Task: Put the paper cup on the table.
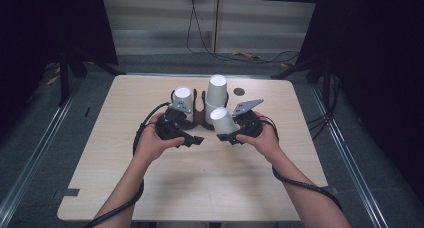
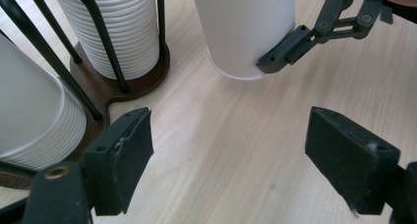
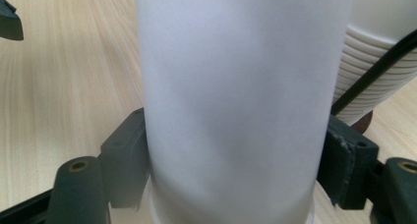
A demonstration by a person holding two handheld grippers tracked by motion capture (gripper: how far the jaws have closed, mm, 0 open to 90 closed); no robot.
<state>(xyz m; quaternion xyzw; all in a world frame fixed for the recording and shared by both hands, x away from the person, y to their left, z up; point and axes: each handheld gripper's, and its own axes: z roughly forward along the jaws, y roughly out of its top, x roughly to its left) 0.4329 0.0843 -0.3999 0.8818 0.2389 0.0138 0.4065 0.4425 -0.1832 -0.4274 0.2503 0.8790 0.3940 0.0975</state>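
The paper cup (image 1: pixel 223 119) was smooth, matte white and tapered, held upside down with its flat base uppermost and tilted a little. The right gripper (image 1: pixel 226 136) had closed on it near the rolled rim: in the right gripper view the cup (image 3: pixel 236 101) stood between the two black jaws, each pad pressed against its wall at 9 and 3 o'clock. In the left gripper view one right jaw tip lay against the cup (image 2: pixel 243 30) low on its side, just above the rim, which hung close over the table.

The left gripper (image 2: pixel 228 155) stood wide open with nothing between its rubbery black pads, only bare tabletop. The cup lay at about 12 o'clock from it, well clear.

Both forearms came in from 6 o'clock in the high view, each hand wrapped around its gripper body, grippers near the table's centre.

Behind them, at 12 o'clock, a dark wooden base with thin black wire uprights carried two stacks of ribbed, nested white cups (image 1: pixel 216 90). The table (image 1: pixel 125 168) was pale wood-grain laminate with rounded corners.
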